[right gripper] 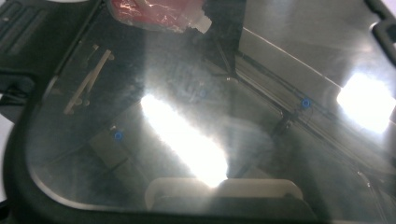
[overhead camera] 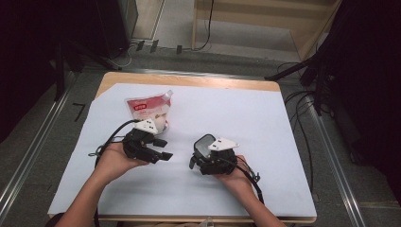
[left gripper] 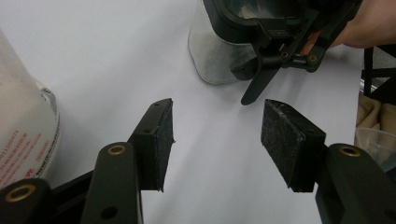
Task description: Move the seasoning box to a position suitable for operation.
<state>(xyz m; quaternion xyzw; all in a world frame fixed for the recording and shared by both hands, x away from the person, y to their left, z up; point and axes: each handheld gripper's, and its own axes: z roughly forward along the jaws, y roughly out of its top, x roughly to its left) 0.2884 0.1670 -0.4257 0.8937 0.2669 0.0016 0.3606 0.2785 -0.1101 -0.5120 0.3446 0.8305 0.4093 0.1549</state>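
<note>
White-papered counter: right gripper clamps lidded container steady, left gripper jaws open, empty, beside pouch.

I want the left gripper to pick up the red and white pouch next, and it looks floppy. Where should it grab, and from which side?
Probably the flat upper edge of the pouch, beside its corner spout. It stands upright on the white sheet, bulging lower down, so the thin top seam would fit between the pads best. The left gripper is open with nothing between its jaws; come from the person's side, jaws across the seam.
</note>
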